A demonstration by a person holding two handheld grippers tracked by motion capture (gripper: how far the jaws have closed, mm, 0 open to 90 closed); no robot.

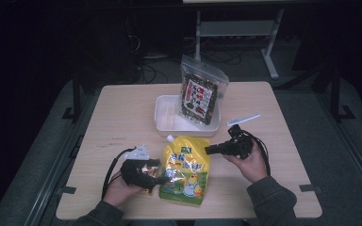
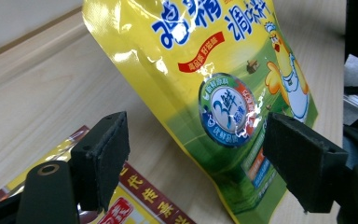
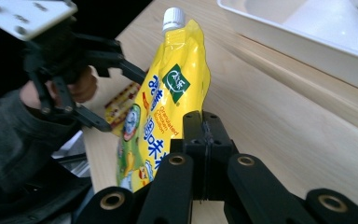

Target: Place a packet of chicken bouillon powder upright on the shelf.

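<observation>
Left tool [image 1: 162, 179] sits low at the near edge of the table [image 1: 122, 108], its jaws spread wide and gripping nothing, their pads to either side of the lower left corner of the yellow spout pouch [image 1: 185, 170] without pressing it. Right tool [image 1: 208, 150] hangs just off the pouch's upper right edge with its jaws closed tight together and empty, pointing across at the pouch. That pouch lies flat on the table, white cap [image 1: 170, 139] toward the far side, just in front of the white tray [image 1: 167, 123] in which a clear bag of dark snacks [image 1: 200, 96] stands leaning. A smaller red and yellow packet [image 2: 121, 205] lies under the left tool, touching or nearly touching the pouch's edge, and a white strip [image 1: 243, 119] rests well off to the right of the tray. From where I stand, the risk is that the left tool closes and catches the small packet along with the pouch, or pinches only a slippery corner so the glossy pouch slides out as it lifts. Swinging in closed, the right tool could also nudge the pouch sideways.
</observation>
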